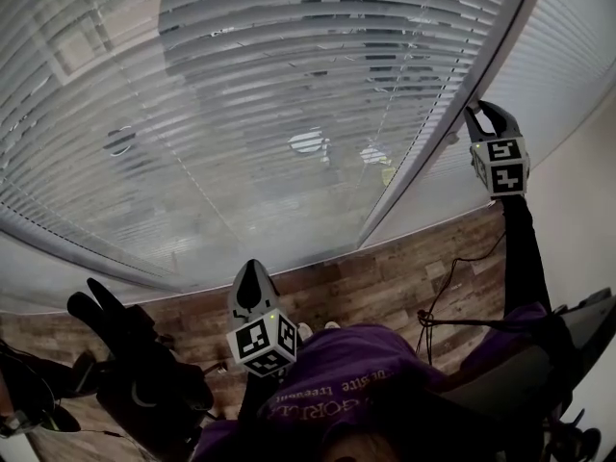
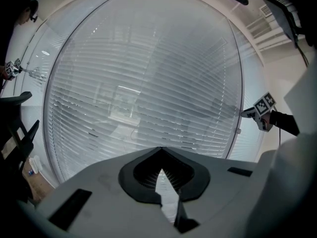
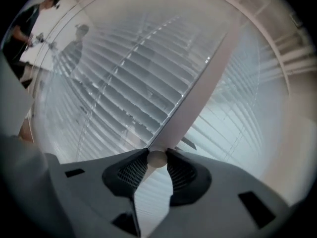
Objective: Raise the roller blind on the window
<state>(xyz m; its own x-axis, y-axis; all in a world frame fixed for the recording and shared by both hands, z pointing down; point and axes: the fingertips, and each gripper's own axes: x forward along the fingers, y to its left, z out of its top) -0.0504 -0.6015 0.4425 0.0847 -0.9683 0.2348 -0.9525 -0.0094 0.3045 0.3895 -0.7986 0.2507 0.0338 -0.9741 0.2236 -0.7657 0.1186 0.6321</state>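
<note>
Two grippers up at window. Blind (image 1: 289, 65): thin flat horizontal pale slats, down over glass. Right gripper (image 1: 486, 118) fingers clamped on small round smooth knob (image 3: 157, 158) by white mullion (image 1: 433, 133); left gripper (image 1: 252, 275) fingers pressed together, empty.

Two grippers show: the left gripper (image 1: 252, 287) and the right gripper (image 1: 486, 114). There are two marker cubes (image 1: 262, 340), one on each. Two slatted blinds hang, a wide blind (image 1: 241, 114) and a narrow blind (image 1: 568, 56), with one window post (image 1: 443, 114) between them. One round knob (image 3: 157, 158) sits between the right gripper's fingers (image 3: 185, 172). One person (image 3: 29, 24) stands far off.
</note>
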